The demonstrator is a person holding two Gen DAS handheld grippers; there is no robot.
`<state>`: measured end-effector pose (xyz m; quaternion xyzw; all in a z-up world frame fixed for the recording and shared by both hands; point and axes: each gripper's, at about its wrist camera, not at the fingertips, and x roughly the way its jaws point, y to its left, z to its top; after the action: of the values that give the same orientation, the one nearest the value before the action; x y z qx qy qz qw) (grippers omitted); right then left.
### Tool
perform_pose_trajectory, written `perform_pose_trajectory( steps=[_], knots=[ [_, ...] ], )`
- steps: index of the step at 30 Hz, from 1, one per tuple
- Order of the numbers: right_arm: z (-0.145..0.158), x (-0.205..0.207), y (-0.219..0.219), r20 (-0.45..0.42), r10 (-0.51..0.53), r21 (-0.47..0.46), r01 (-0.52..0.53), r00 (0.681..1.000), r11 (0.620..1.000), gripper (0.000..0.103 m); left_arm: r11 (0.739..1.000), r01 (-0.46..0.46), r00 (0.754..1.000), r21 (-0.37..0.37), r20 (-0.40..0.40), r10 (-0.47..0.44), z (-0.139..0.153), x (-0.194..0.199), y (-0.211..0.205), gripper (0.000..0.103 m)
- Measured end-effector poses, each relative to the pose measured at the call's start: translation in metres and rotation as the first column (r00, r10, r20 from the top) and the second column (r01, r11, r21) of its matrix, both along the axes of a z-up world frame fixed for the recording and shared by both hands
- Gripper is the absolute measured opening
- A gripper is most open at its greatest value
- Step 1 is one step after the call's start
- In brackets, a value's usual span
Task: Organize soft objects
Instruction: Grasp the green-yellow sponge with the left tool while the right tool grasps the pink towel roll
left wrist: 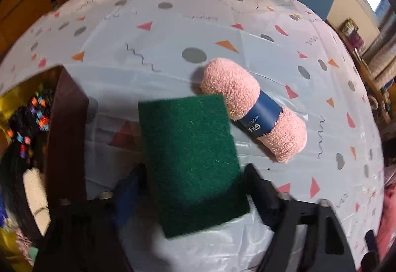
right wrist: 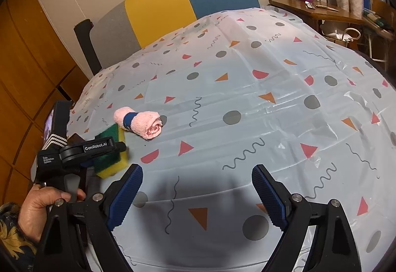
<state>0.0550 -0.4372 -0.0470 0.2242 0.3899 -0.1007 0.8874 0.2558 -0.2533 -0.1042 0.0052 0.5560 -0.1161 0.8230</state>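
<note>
Risk: left gripper [left wrist: 190, 187] is straddling green-and-yellow rectangular scouring sponge [left wrist: 193, 160] at lower centre, jaws wide, not visibly pressing; closing off-centre may nudge rolled pink towel [left wrist: 255, 108]. Right gripper [right wrist: 198, 195] is idling agape, empty.

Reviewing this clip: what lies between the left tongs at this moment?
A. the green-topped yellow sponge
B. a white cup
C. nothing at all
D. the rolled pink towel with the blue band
A: in the left wrist view the sponge fills the gap between the left tongs, while the rolled pink towel lies just beyond it on the patterned tablecloth.
</note>
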Motion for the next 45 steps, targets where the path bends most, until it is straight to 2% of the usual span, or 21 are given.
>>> perform_pose_trajectory(
  steps=[5,8,10,14,16,18,21,23,25,27,31,34,38,39,41,43,44,45],
  knots=[
    [-0.003,0.002,0.001,-0.016,0.004,-0.011,-0.004,1.000,1.000,0.090,0.999,0.040,0.999,0.008,0.028,-0.040,0.004,-0.010,0.002,0.070],
    [-0.005,0.003,0.000,-0.029,0.003,-0.015,-0.003,1.000,1.000,0.090,0.996,0.085,0.993,0.006,0.084,-0.086,0.018,-0.030,0.003,0.070],
    [-0.005,0.003,-0.002,-0.030,-0.004,-0.015,0.004,1.000,1.000,0.090,0.989,0.150,0.982,0.004,0.115,-0.149,0.028,-0.051,0.001,0.070],
    [-0.004,-0.001,-0.004,-0.027,-0.018,-0.017,0.018,0.999,1.000,0.090,0.960,0.278,0.954,-0.030,0.127,-0.272,0.037,-0.103,0.001,0.070],
    [-0.003,-0.001,-0.004,-0.029,-0.017,-0.017,0.017,0.999,1.000,0.090,0.943,0.333,0.936,-0.025,0.127,-0.327,0.035,-0.129,0.001,0.070],
    [-0.004,-0.001,-0.003,-0.034,-0.014,-0.022,0.013,0.999,1.000,0.090,0.927,0.376,0.916,0.019,0.145,-0.374,0.029,-0.152,-0.001,0.070],
    [-0.006,-0.001,-0.002,-0.042,-0.010,-0.030,0.009,0.999,1.000,0.090,0.919,0.390,0.906,0.066,0.153,-0.395,0.014,-0.167,0.001,0.070],
    [-0.008,0.000,-0.001,-0.051,-0.007,-0.032,0.005,0.999,0.999,0.090,0.912,0.403,0.892,0.073,0.192,-0.410,0.006,-0.172,0.002,0.071],
    [-0.011,0.001,0.000,-0.059,0.014,-0.019,-0.015,0.998,1.000,0.090,0.914,0.402,0.889,0.058,0.211,-0.405,0.001,-0.168,0.001,0.071],
    [-0.011,0.003,0.004,-0.063,0.048,-0.010,-0.049,0.997,0.999,0.090,0.920,0.391,0.897,0.028,0.211,-0.388,-0.006,-0.162,0.004,0.071],
    [-0.008,0.012,0.015,-0.072,0.164,0.004,-0.164,0.984,0.986,0.090,0.915,0.404,0.885,0.027,0.243,-0.398,-0.008,-0.170,0.008,0.071],
    [0.006,0.037,0.027,-0.060,0.266,-0.048,-0.269,0.962,0.962,0.090,0.916,0.401,0.881,0.003,0.273,-0.387,-0.009,-0.172,0.012,0.071],
    [0.017,0.094,0.058,-0.105,0.416,-0.123,-0.427,0.903,0.896,0.090,0.917,0.399,0.876,-0.013,0.301,-0.377,-0.013,-0.171,0.014,0.071],
    [0.016,0.109,0.066,-0.125,0.440,-0.149,-0.455,0.889,0.878,0.090,0.918,0.397,0.876,-0.019,0.305,-0.373,-0.013,-0.171,0.015,0.071],
    [0.008,0.145,0.088,-0.190,0.508,-0.182,-0.539,0.840,0.822,0.090,0.918,0.396,0.877,-0.028,0.308,-0.369,-0.013,-0.170,0.015,0.071],
    [-0.001,0.169,0.103,-0.244,0.530,-0.219,-0.579,0.812,0.785,0.090,0.917,0.397,0.877,-0.039,0.310,-0.366,-0.013,-0.169,0.017,0.071],
    [-0.010,0.186,0.113,-0.288,0.547,-0.233,-0.611,0.786,0.756,0.090,0.917,0.397,0.877,-0.043,0.311,-0.365,-0.013,-0.169,0.018,0.071],
    [-0.016,0.195,0.117,-0.311,0.543,-0.256,-0.619,0.780,0.743,0.090,0.917,0.397,0.877,-0.045,0.313,-0.364,-0.013,-0.169,0.018,0.071]
  ],
)
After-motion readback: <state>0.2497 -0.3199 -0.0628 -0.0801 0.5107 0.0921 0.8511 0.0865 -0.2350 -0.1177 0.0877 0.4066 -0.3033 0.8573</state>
